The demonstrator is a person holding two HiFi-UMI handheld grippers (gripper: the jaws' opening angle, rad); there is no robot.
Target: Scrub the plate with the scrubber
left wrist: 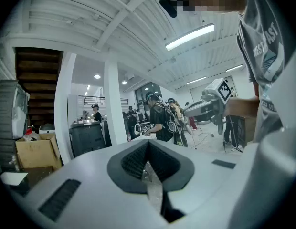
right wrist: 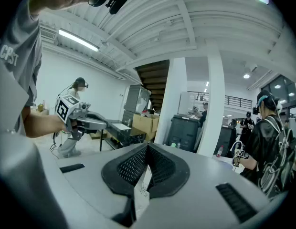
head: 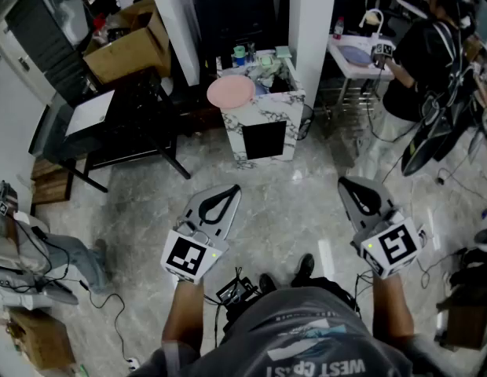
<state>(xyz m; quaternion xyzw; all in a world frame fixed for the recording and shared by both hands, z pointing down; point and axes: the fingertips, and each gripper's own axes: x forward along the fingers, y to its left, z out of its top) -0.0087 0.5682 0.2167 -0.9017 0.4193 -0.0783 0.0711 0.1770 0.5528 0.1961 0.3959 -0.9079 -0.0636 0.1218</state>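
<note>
A pink plate (head: 230, 93) lies on a marble-patterned stand (head: 263, 120) several steps ahead of me, with a bottle and a heap of greenish cloths (head: 269, 69) beside it; I cannot pick out a scrubber there. My left gripper (head: 232, 189) and right gripper (head: 344, 183) hang at waist height over the floor, far short of the stand. Both are shut with nothing in them. In the left gripper view the ribbed pads (left wrist: 138, 159) meet at the tip of the left gripper (left wrist: 148, 145). The right gripper (right wrist: 147, 150) looks the same in its own view.
A black table (head: 126, 124) with a white sheet stands at the left, with cardboard boxes (head: 133, 47) behind it. Two white pillars (head: 313, 22) flank the stand. A person (head: 420, 61) works at a white sink counter (head: 355, 57) to the right. Cables trail on the marble floor.
</note>
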